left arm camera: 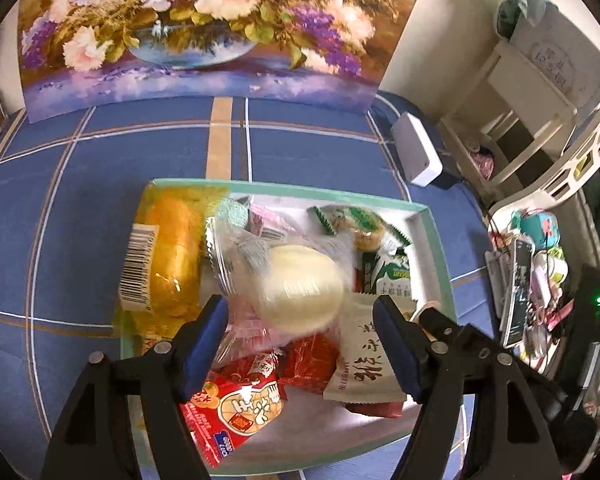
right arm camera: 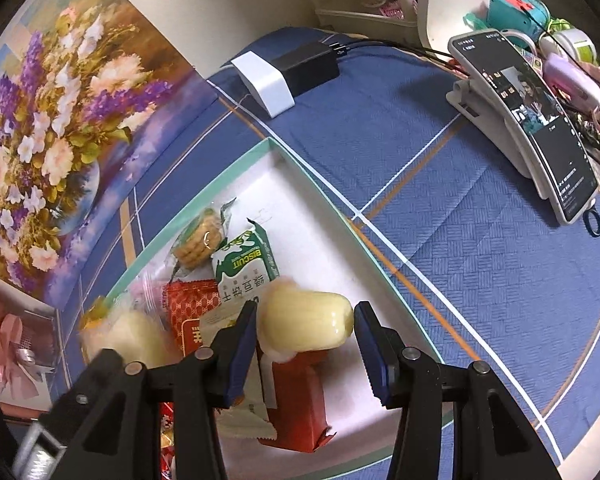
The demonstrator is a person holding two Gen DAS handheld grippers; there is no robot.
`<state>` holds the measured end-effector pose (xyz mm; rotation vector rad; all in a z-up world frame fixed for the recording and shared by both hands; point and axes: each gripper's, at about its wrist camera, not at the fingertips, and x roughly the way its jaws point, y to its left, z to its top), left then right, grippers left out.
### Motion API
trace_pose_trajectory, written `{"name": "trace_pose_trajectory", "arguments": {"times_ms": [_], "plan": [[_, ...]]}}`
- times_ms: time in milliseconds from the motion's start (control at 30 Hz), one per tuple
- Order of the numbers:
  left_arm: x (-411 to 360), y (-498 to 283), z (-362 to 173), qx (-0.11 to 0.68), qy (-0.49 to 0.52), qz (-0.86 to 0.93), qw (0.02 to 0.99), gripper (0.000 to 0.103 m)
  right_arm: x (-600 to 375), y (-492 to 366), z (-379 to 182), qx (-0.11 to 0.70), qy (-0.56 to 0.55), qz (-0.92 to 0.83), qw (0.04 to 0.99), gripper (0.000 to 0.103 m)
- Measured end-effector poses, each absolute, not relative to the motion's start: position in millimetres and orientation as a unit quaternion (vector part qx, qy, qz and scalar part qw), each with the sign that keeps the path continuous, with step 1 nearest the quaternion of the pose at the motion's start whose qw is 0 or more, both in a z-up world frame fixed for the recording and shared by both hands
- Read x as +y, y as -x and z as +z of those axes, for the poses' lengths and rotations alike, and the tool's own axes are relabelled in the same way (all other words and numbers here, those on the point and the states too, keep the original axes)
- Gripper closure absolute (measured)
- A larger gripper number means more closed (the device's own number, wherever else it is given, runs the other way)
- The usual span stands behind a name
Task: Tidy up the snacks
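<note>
right gripper (right arm camera: 305, 322): hanging low over the tray, jaws partly apart with a pale yellow bun (right arm camera: 306, 325) between them — left pad looks to be touching it, right pad just shy, so not a firm clamp as far as I can judge
left gripper (left arm camera: 300, 322): jaws standing fairly wide, nothing pinched; a clear-wrapped round pale pastry (left arm camera: 300, 286) lying blurred just past the fingertips, apparently loose on the pile
step in hand: looking like drop-off — both snacks arriving in the tray, the left one seemingly just let go
next move: right hand needing to spread its jaws and set the bun on the bare white floor at the tray's right side, then lifting clear without dragging wrappers
tray (left arm camera: 428, 210): shallow white box with a mint-green rim, sitting on the blue checked cloth (left arm camera: 100, 168)
snacks in tray: red packets (left arm camera: 236, 404) nearest, a beige sachet (left arm camera: 364, 356) beside them, an orange cake roll (left arm camera: 172, 252) along the left wall, a green biscuit pack (right arm camera: 246, 264) and a wrapped cookie (right arm camera: 198, 242) farther in — all overlapping, no neat rows
far side: flower painting (left arm camera: 204, 28) leaning behind the tray; phone on a stand (right arm camera: 528, 128) well apart to the right
</note>
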<state>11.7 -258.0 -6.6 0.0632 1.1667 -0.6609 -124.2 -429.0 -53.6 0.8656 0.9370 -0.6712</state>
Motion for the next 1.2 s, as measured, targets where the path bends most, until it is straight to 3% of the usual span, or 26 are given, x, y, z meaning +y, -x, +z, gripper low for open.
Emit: {"name": "trace_pose_trajectory", "arguments": {"times_ms": [200,333,467,800,1033,1200], "plan": [[-247,-15,13,0.528,-0.015,-0.300,0.795,0.027,-424,120,-50,0.443,-0.373,-0.313,0.753,0.049],[-235,-22,16,0.524,-0.018,-0.265,0.809,0.026,-419,117,-40,0.439,-0.363,-0.317,0.759,0.035],[-215,-32,15,0.520,-0.016,-0.218,0.826,0.014,-405,109,-29,0.442,-0.335,-0.308,0.773,0.030],[-149,-36,12,0.473,-0.047,-0.105,0.874,0.001,-347,82,-5,0.449,-0.261,-0.259,0.815,0.016],[-122,-35,11,0.471,-0.072,-0.066,0.877,0.001,-304,70,6,0.446,-0.226,-0.229,0.836,0.001],[-98,-25,15,0.462,-0.096,-0.001,0.882,0.001,-282,75,13,0.438,-0.207,-0.225,0.845,0.000]]}}
